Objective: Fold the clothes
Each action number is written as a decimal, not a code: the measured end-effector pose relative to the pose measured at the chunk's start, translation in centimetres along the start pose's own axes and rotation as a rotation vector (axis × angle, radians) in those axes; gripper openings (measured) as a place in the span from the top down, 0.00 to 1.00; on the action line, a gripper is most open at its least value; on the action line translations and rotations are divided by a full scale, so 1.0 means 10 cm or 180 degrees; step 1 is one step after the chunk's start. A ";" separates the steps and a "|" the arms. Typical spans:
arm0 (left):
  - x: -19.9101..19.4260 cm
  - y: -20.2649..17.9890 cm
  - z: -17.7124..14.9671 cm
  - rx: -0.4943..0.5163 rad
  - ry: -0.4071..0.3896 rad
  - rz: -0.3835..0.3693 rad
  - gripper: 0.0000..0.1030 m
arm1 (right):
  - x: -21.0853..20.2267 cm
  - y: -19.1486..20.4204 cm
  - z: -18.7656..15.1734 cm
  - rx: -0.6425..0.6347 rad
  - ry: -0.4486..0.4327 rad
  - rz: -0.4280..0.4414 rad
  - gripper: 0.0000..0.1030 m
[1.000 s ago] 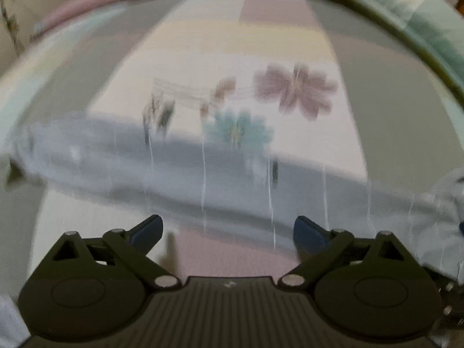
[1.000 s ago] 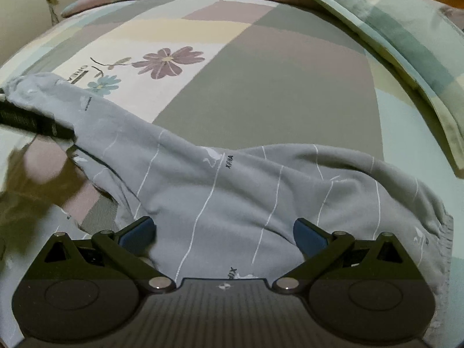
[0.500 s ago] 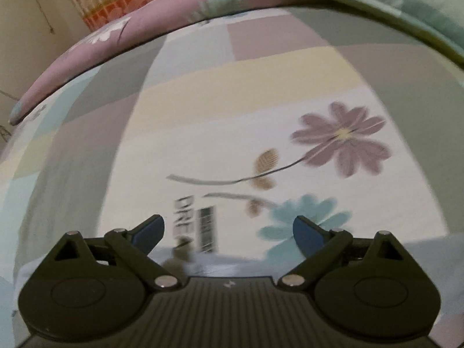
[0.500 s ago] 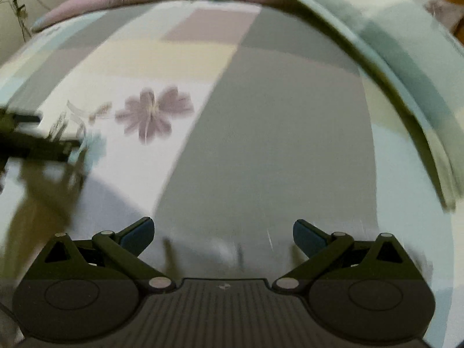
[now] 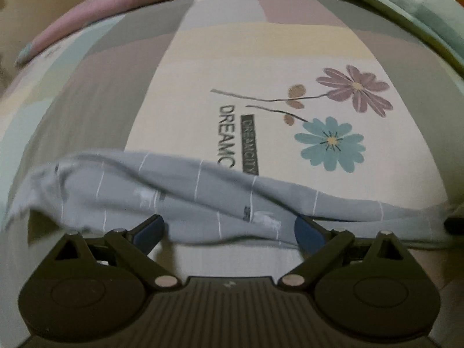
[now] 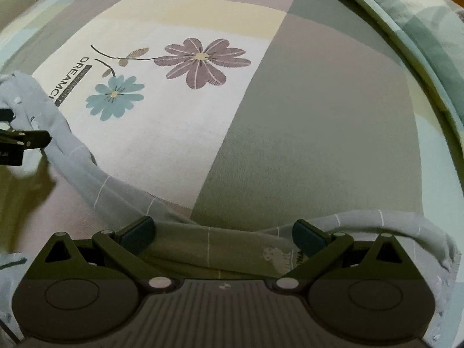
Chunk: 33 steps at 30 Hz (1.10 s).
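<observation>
Both the left gripper [image 5: 229, 229] and right gripper [image 6: 222, 232] gape wide over the grey garment [image 5: 203, 200], seemingly untouched, on the bed [image 6: 304, 121].

The bed sheet [image 5: 290, 43] carries printed words, turned sideways. In the left wrist view, at mid-frame left of the blue flower [image 5: 330, 144], large dark letters read "DREAMC", the rest hidden under the grey garment [image 5: 203, 203]. Beside them a dark label [image 5: 249, 145] reads "DREAMCITY". In the right wrist view, at the left of the frame, the same print reads "DREAMCI". Small marks on the garment are too blurred to read.
</observation>
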<state>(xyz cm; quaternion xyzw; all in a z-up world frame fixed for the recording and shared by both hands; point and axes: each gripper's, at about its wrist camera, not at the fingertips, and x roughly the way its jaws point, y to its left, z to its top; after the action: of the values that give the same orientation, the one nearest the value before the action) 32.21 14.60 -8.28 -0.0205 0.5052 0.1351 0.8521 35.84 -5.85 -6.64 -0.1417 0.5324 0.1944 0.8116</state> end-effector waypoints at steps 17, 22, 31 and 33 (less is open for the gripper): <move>-0.29 -0.78 0.19 0.0261 -0.0284 -0.0239 0.08 | -0.17 -1.03 0.31 -0.0928 -0.0097 0.0270 0.07; -0.34 -1.03 0.20 0.0325 -0.0248 -0.0306 0.08 | 0.01 -1.37 0.30 -0.1518 0.0151 0.0437 0.15; -0.39 -1.38 0.30 0.0367 -0.0228 -0.0287 0.08 | 0.12 -1.44 0.28 -0.2044 0.0343 0.0889 0.47; -0.41 -1.42 0.33 0.0377 -0.0236 -0.0287 0.08 | 0.10 -1.46 0.32 -0.2050 0.0339 0.1000 0.82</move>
<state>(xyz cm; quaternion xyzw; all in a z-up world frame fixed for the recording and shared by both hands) 36.75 0.60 -4.53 0.0122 0.4790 0.0672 0.8752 45.60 -17.22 -5.97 -0.3165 0.5006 0.4669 0.6567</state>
